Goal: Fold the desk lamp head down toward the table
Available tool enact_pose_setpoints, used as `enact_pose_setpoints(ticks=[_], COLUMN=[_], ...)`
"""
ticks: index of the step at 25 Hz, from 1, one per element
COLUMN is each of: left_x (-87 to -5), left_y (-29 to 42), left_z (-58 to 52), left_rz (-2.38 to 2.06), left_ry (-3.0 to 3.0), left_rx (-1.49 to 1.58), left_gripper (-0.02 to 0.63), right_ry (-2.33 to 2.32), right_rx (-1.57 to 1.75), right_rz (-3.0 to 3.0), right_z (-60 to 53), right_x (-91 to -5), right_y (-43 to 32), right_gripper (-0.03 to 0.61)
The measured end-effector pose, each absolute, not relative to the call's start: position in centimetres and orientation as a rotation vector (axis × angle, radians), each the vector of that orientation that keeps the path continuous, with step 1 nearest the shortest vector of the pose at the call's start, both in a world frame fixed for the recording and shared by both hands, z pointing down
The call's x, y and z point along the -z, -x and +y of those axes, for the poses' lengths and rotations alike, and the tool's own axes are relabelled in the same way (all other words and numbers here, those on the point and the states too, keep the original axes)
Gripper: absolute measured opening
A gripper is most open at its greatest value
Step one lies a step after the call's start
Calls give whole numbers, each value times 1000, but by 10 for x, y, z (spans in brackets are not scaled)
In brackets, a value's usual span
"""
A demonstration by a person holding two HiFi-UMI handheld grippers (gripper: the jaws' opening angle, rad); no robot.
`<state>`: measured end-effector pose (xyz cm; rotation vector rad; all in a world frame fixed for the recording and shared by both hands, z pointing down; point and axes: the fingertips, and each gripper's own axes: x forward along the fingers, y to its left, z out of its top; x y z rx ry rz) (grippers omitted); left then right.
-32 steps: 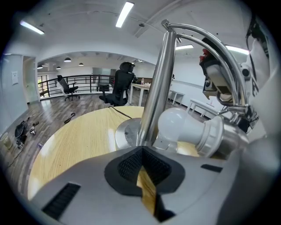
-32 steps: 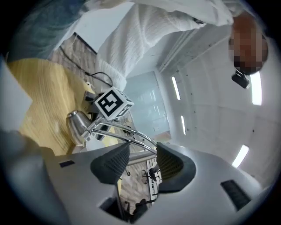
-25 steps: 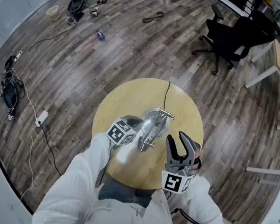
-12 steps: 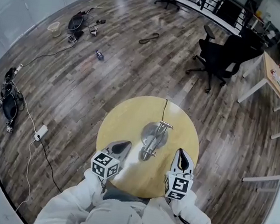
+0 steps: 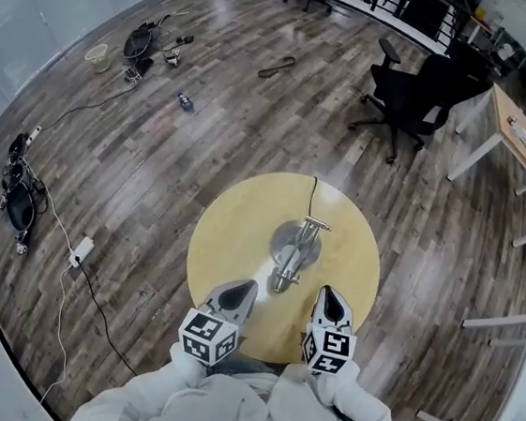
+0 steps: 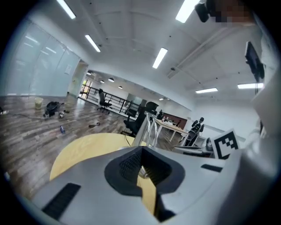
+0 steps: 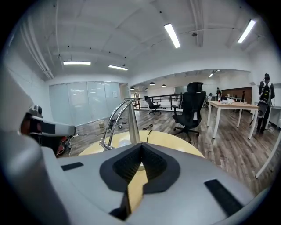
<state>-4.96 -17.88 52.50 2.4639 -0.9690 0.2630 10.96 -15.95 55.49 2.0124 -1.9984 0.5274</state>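
A silver desk lamp point(image 5: 290, 254) stands in the middle of the round yellow table point(image 5: 232, 230), with its head end low over the tabletop on my side. Its curved metal arm shows in the left gripper view as the lamp point(image 6: 148, 128), and in the right gripper view as the lamp point(image 7: 124, 117). My left gripper point(image 5: 244, 287) hovers at the table's near edge, left of the lamp, shut and holding nothing. My right gripper point(image 5: 326, 291) is beside it on the right, also shut and holding nothing. Neither touches the lamp.
The lamp's black cord point(image 5: 314, 188) runs off the table's far edge. A black office chair point(image 5: 411, 90) and a wooden desk point(image 5: 522, 131) stand at the back right. Cables and a power strip point(image 5: 77, 250) lie on the wooden floor to the left.
My left gripper has pulled away from the lamp to the table's near edge. My right gripper has gone from wide open to shut, rolled, and dropped to the near edge.
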Motion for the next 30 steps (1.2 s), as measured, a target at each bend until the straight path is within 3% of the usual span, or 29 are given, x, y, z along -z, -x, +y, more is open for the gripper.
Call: enact_pose_setpoints(ticks=[14,30], left_x=[-504,-494], left_y=[25,0], left_z=[-152,52], left_rz=[-1019,-1185], left_ry=[-2554,-2489], left_rx=[-306,-208], left_gripper=[0,0], right_ry=[-2040,-1897], right_rx=[-417,-328], right_rz=[-2052,-2169], right_z=[-112,79], right_x=[-529,-523], right_y=[-132,-153], right_gripper=[11,11])
